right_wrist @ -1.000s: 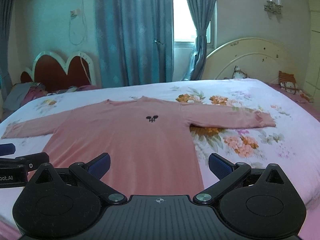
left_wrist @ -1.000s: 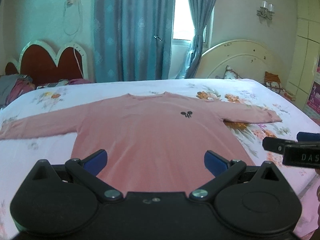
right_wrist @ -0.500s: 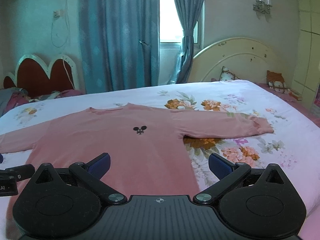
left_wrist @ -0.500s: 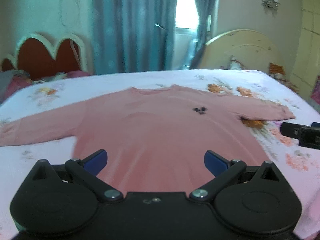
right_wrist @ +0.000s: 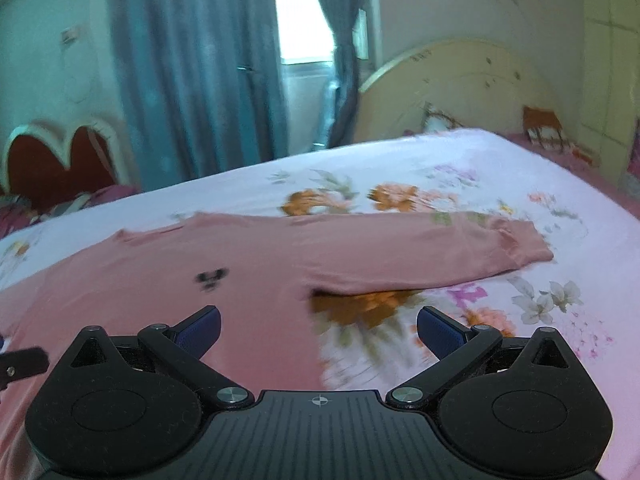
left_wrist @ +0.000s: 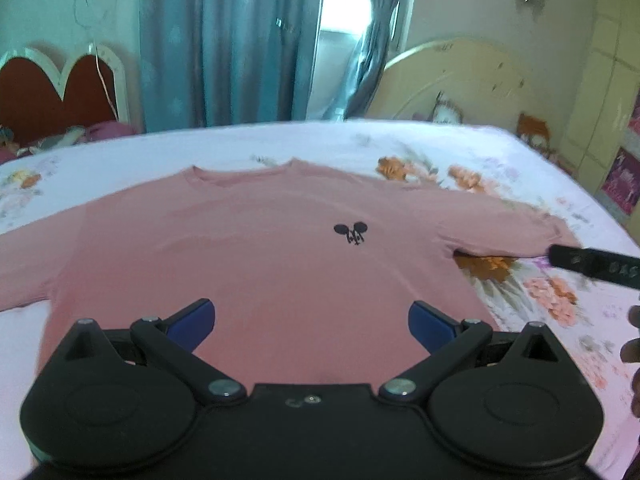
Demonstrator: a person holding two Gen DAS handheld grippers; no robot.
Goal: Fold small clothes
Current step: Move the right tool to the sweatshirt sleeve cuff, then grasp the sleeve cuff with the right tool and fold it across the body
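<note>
Pink long-sleeved knit top (left_wrist: 256, 248) with a small black mouse-ear motif (left_wrist: 351, 233) on the chest lies flat, front up, on the white floral bedsheet (left_wrist: 328, 144), neckline away from the cameras and hem nearest. Both sleeves are spread sideways, so the garment's long axis runs left to right across the bed. The right-hand sleeve (right_wrist: 420, 256) stretches out level toward its cuff (right_wrist: 524, 246), which sits ahead and to the right of the right gripper (right_wrist: 318, 326); this gripper hangs above the armpit region, one finger over pink fabric, the other over bare sheet, jaws spread wide and holding nothing. The left gripper (left_wrist: 311, 320) hangs over the lower middle of the body panel, also spread wide and empty, with no cloth between its pads. Judgement: no fold is made yet; the right gripper is much the nearer to the outstretched sleeve, so a first sleeve-inward fold would fall to it, reaching forward and rightward. Motion blur softens the right view.
</note>
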